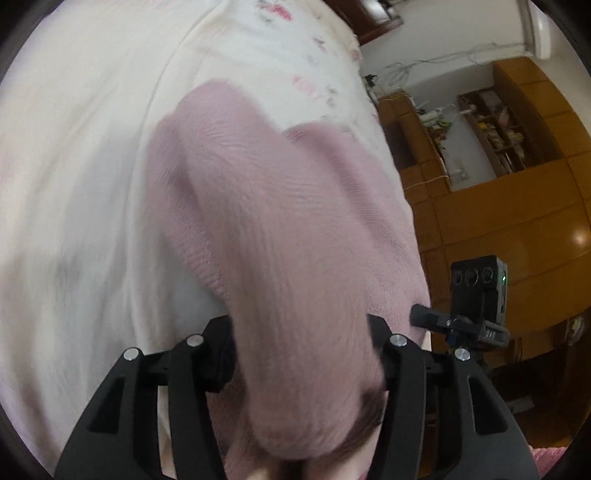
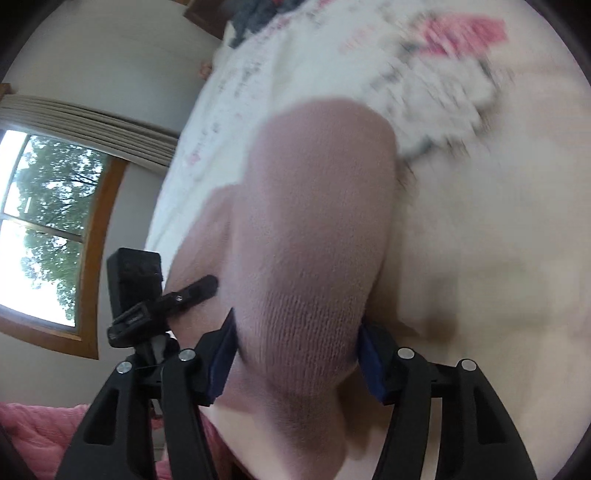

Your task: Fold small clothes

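Note:
A pink knit garment [image 1: 277, 221] hangs in a thick fold above the white bed sheet [image 1: 74, 184]. My left gripper [image 1: 299, 354] is shut on a bunch of it, and the fabric bulges out over the fingers. In the right wrist view the same garment [image 2: 314, 221] is bunched between the blue pads [image 2: 371, 363] of my right gripper [image 2: 299, 354], which is shut on it. Each gripper shows in the other's view: the right gripper [image 1: 423, 314] at the garment's right edge, the left gripper [image 2: 201, 288] at its left edge. The frames are motion-blurred.
A floral cover [image 2: 443, 55] lies further up the bed. Wooden cabinets and shelves [image 1: 517, 147] stand past the bed's right side. On the other side are a window [image 2: 44, 229] and a pink blanket [image 2: 37, 424]. A dark grey cloth [image 2: 255, 14] lies at the bed's far end.

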Action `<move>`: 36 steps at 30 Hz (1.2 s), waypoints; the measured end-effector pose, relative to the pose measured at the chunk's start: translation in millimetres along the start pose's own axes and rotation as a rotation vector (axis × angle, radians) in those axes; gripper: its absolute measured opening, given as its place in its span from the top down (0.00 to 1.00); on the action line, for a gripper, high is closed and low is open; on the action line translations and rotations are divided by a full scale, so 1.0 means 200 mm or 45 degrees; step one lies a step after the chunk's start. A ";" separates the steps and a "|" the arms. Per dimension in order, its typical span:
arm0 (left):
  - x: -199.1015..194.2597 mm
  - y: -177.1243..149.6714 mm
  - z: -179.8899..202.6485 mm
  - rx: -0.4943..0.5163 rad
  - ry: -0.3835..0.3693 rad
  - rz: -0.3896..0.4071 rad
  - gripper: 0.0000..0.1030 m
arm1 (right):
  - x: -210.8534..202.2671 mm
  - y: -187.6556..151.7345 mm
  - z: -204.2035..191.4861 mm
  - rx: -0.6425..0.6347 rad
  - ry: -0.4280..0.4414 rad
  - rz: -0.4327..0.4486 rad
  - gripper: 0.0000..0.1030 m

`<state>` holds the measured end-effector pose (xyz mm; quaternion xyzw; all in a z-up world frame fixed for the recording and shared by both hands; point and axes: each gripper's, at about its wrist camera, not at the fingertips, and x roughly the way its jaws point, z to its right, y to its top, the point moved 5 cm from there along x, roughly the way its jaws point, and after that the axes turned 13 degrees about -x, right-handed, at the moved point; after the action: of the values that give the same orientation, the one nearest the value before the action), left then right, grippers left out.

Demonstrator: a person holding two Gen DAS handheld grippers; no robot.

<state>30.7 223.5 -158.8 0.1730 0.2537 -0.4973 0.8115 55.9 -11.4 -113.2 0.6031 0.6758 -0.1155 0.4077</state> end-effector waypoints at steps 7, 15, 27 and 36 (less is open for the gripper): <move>-0.08 -0.05 -0.03 0.025 0.048 0.036 0.40 | 0.02 -0.07 -0.04 -0.068 -0.080 0.046 0.28; -0.37 -0.26 0.18 0.333 0.257 0.167 0.33 | -0.07 -0.28 -0.15 -0.055 -0.088 0.036 0.28; -0.31 -0.39 0.00 0.203 0.480 0.129 0.34 | -0.03 -0.51 -0.03 0.110 -0.072 -0.020 0.59; -0.25 -0.40 -0.13 0.200 0.653 0.099 0.33 | -0.05 -0.53 -0.09 0.078 -0.233 -0.067 0.76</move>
<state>-65.3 238.1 -151.8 0.3651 0.4047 -0.4239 0.7234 -49.0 -32.9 -130.3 0.5843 0.6475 -0.2014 0.4458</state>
